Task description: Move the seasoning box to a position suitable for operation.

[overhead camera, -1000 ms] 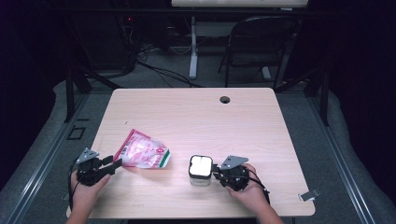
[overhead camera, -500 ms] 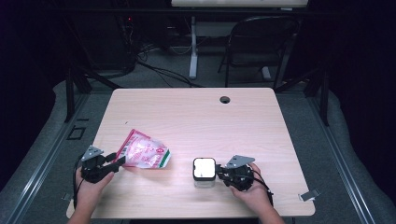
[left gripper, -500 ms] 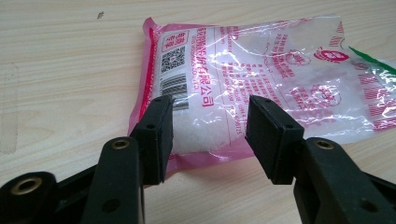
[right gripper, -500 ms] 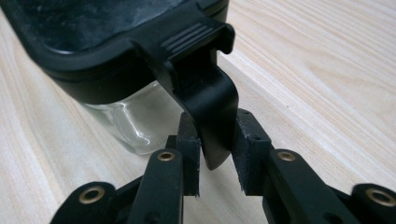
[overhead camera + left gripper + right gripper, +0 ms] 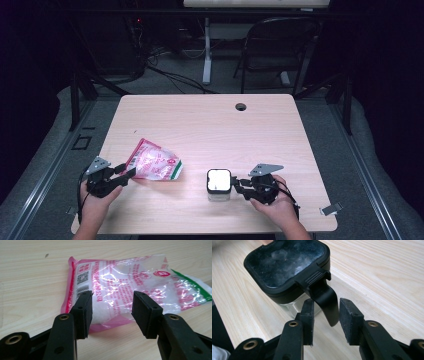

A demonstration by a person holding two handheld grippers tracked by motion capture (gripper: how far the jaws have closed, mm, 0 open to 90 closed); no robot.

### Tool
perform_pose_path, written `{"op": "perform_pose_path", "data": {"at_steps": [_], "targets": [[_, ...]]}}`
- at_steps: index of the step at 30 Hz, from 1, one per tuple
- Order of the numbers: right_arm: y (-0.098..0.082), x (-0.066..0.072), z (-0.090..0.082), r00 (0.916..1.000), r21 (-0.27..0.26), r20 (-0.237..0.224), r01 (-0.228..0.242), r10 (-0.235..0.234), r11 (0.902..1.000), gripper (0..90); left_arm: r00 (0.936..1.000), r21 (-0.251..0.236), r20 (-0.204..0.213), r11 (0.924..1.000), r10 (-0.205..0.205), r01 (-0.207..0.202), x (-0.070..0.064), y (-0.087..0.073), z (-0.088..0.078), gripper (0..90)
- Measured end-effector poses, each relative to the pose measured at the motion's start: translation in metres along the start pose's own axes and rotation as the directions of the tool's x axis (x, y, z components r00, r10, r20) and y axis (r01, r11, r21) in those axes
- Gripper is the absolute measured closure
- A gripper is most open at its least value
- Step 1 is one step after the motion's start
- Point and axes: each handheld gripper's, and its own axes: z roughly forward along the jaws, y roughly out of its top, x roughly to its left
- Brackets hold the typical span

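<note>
Right gripper has just been opening — its jaws straddle the container's curved black latch tab, pads off it, and it has eased back a little from the square, clear-walled container since before. Left gripper hangs open over the crinkly pink plastic pouch, left of the container on the pale wood table.

Glossy plastic bag; matt wood table

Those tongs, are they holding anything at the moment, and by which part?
Nothing is held. The left tongs stand open around the bag's near edge; the right tongs, just opening, flank the jar's lid latch.
</note>
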Motion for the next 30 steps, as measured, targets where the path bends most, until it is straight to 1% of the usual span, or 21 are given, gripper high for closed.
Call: {"op": "perform_pose_path", "data": {"at_steps": [1,4,5,7,9,11,12,13,15,16,17,19,20,21,22,23,24,25,26,29,30], "targets": [[0.001,0.001,-0.001,0.9999,0.007,0.006,0.015,-0.015,0.9999,65.6,1.0000,0.004,0.006,1.0000,0.004,-0.004,-0.002,0.001,0.000,50.7],[0.004,0.005,-0.002,0.9997,0.017,0.019,0.017,-0.018,0.9997,66.9,0.9994,0.005,0.025,0.9997,0.023,-0.023,-0.012,0.003,0.000,50.5],[0.004,0.005,-0.002,0.9997,0.017,0.019,0.017,-0.018,0.9997,66.9,0.9994,0.005,0.025,0.9997,0.023,-0.023,-0.012,0.003,0.000,50.2],[0.005,0.005,-0.001,0.9996,0.021,0.026,0.013,-0.014,0.9997,67.3,0.9990,-0.005,0.036,0.9996,0.028,-0.028,-0.019,0.005,0.000,50.0],[0.005,0.005,-0.002,0.9996,0.026,0.023,0.013,-0.013,0.9996,67.6,0.9989,-0.007,0.042,0.9997,0.022,-0.022,-0.022,0.006,0.000,50.2],[0.006,0.004,-0.002,0.9991,0.023,0.042,0.007,-0.008,0.9997,70.4,0.9981,-0.012,0.056,0.9996,0.026,-0.025,-0.026,0.009,-0.001,50.4],[0.006,0.003,-0.001,0.9991,0.018,0.042,-0.007,0.007,0.9998,70.3,0.9969,-0.018,0.071,0.9994,0.032,-0.031,-0.031,0.011,0.000,49.9],[0.006,0.003,-0.001,0.9991,0.018,0.042,-0.007,0.007,0.9998,70.3,0.9969,-0.018,0.071,0.9994,0.032,-0.031,-0.031,0.011,0.000,49.9],[0.007,0.001,-0.001,0.9988,0.025,0.039,-0.033,0.032,0.9992,70.2,0.9947,-0.014,0.089,0.9986,0.052,-0.051,-0.038,0.015,0.002,51.3],[0.007,0.002,0.000,0.9988,0.022,0.035,-0.036,0.035,0.9991,70.4,0.9934,-0.007,0.091,0.9976,0.070,-0.069,-0.045,0.018,0.004,51.5],[0.007,0.002,0.000,0.9988,0.022,0.035,-0.036,0.035,0.9991,70.4,0.9934,-0.007,0.091,0.9976,0.070,-0.069,-0.045,0.018,0.004,52.1],[0.009,0.003,-0.005,0.9992,0.036,0.038,-0.014,0.012,0.9993,69.8,0.9895,-0.009,0.115,0.9961,0.088,-0.087,-0.055,0.024,0.007,53.7],[0.010,0.003,-0.006,0.9996,0.032,0.028,-0.010,0.009,0.9994,69.5,0.9878,-0.012,0.129,0.9962,0.087,-0.086,-0.059,0.027,0.008,53.7],[0.010,0.003,-0.006,0.9996,0.032,0.028,-0.010,0.009,0.9994,69.5,0.9878,-0.012,0.129,0.9962,0.087,-0.086,-0.059,0.027,0.008,54.6],[0.012,0.005,-0.012,0.9998,0.025,0.022,-0.004,0.003,0.9997,68.8,0.9852,-0.012,0.149,0.9963,0.086,-0.085,-0.063,0.031,0.010,55.2],[0.013,0.006,-0.014,0.9996,0.023,0.026,-0.009,0.008,0.9997,68.8,0.9796,-0.007,0.173,0.9948,0.101,-0.102,-0.072,0.036,0.013,55.4],[0.013,0.006,-0.014,0.9996,0.023,0.026,-0.009,0.008,0.9997,68.8,0.9796,-0.007,0.173,0.9948,0.101,-0.102,-0.072,0.036,0.013,56.7],[0.016,0.008,-0.018,0.9993,0.020,0.034,-0.013,0.012,0.9997,69.0,0.9737,0.013,0.199,0.9932,0.111,-0.115,-0.081,0.041,0.017,57.6],[0.016,0.008,-0.018,0.9993,0.020,0.034,-0.013,0.012,0.9997,69.0,0.9737,0.013,0.199,0.9932,0.111,-0.115,-0.081,0.041,0.017,58.4],[0.020,0.009,-0.025,0.9988,0.010,0.037,-0.032,0.032,0.9994,71.2,0.9657,0.024,0.225,0.9900,0.130,-0.139,-0.094,0.047,0.023,59.7],[0.022,0.010,-0.028,0.9985,0.006,0.037,-0.040,0.040,0.9992,72.0,0.9631,0.030,0.236,0.9898,0.129,-0.139,-0.099,0.050,0.027,60.2]]}}
